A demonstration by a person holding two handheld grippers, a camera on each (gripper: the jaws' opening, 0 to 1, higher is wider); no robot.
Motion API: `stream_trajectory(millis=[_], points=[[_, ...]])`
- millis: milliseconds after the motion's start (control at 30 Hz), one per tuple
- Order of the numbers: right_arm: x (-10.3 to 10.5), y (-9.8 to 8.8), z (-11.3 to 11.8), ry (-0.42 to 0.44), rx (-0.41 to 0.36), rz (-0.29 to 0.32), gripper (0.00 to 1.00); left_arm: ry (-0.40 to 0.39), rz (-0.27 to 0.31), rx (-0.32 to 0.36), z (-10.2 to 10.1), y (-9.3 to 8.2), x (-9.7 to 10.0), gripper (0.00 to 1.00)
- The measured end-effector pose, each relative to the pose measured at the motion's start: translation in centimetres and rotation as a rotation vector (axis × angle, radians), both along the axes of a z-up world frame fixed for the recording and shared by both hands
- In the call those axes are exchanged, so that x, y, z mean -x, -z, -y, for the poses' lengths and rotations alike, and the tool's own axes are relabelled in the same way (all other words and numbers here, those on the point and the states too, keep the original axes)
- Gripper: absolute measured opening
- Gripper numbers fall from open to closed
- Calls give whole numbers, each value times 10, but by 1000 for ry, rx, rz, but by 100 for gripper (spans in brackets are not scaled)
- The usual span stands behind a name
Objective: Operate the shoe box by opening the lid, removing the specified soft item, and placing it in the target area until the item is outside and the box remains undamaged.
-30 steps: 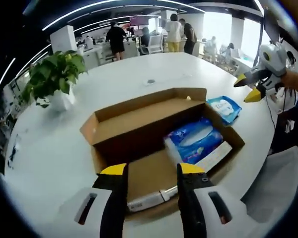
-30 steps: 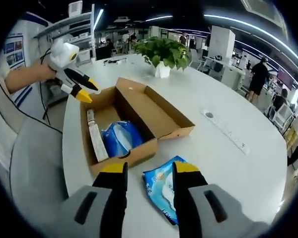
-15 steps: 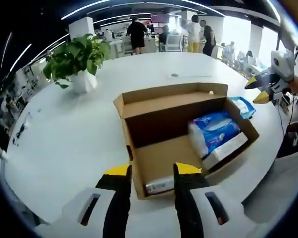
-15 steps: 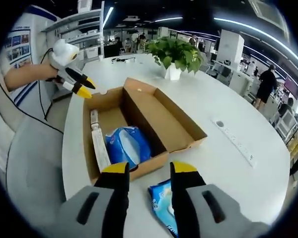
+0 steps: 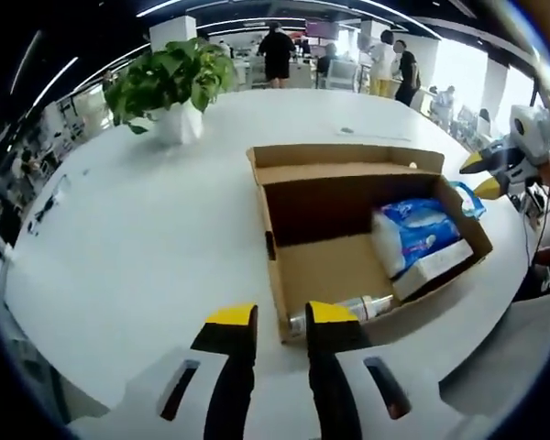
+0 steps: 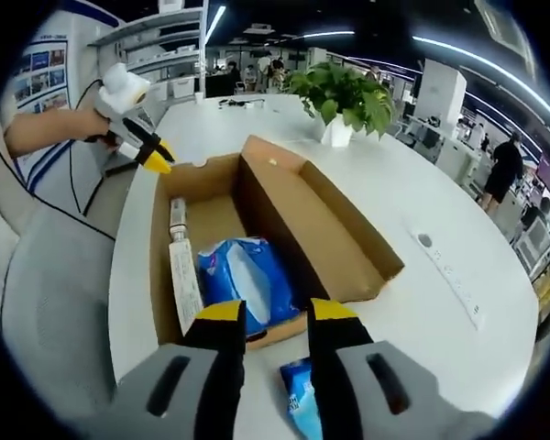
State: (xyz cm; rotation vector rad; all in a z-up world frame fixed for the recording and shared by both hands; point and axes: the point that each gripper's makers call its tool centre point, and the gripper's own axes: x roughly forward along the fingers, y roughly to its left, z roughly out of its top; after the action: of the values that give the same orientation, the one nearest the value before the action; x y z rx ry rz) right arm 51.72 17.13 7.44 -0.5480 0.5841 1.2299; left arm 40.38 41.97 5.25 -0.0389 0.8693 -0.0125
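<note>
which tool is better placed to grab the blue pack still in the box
Right. The right tool sits at the box end where the blue pack lies; the left tool is at the far end.

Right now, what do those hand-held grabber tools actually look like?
Each gripper has two black jaws with yellow tips, rising from a pale grey body with a dark slot on either side: the left gripper and the right gripper match. Seen from across the box, the tool has a rounded white head, black jaws ending in yellow points, and a thin dark cable trailing from it.
</note>
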Motion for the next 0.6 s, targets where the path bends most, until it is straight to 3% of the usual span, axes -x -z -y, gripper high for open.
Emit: stream_trajectory(millis=[300, 600], points=[[-4, 18, -18, -32, 36, 25, 18, -44, 10, 34, 1, 8, 3, 4], [-3, 34, -30, -53, 67, 16, 16, -61, 9, 37, 1, 10, -1, 2]])
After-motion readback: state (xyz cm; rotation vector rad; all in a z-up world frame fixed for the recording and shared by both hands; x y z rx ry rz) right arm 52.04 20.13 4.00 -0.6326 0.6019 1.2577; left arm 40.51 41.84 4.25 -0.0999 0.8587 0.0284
